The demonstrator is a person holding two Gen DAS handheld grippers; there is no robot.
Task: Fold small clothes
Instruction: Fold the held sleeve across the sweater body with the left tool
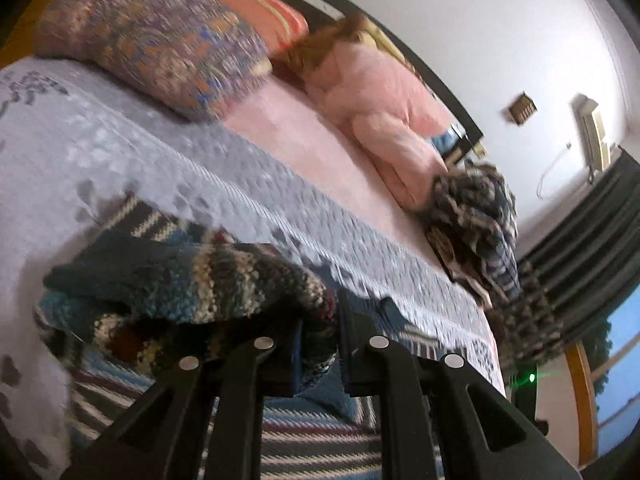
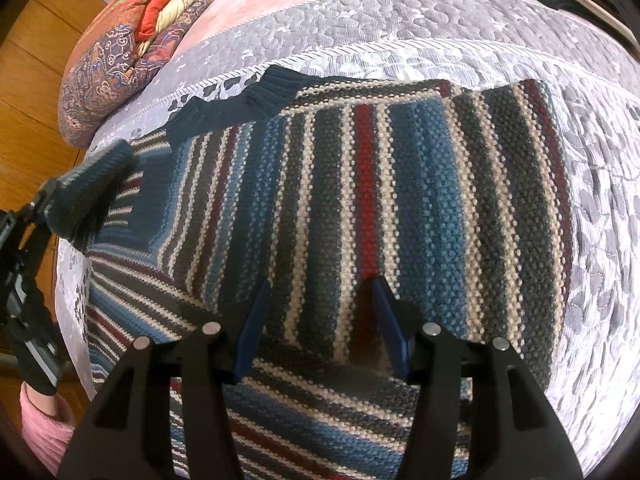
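A striped knit sweater [image 2: 360,184] in blue, grey, cream and red lies flat on the lilac quilted bedspread [image 2: 440,20], its dark teal collar [image 2: 240,100] at the far left. My right gripper [image 2: 320,284] stands open over the sweater's near part, with its blue-padded fingertips [image 2: 260,304] resting on the knit. At the left edge of the right wrist view, my left gripper [image 2: 48,204] is shut on the dark teal cuff [image 2: 96,184] and holds the sleeve lifted. In the blurred left wrist view, the bunched sleeve [image 1: 180,284] hangs from my left gripper [image 1: 324,320] above the bed.
A patterned purple pillow [image 1: 160,40] and a folded pink quilt [image 1: 380,112] lie at the head of the bed. A pile of dark clothes [image 1: 476,220] sits at the bed's far edge. A pink sleeve [image 2: 40,420] shows behind the left gripper. Wooden boards [image 2: 32,80] lie to the left.
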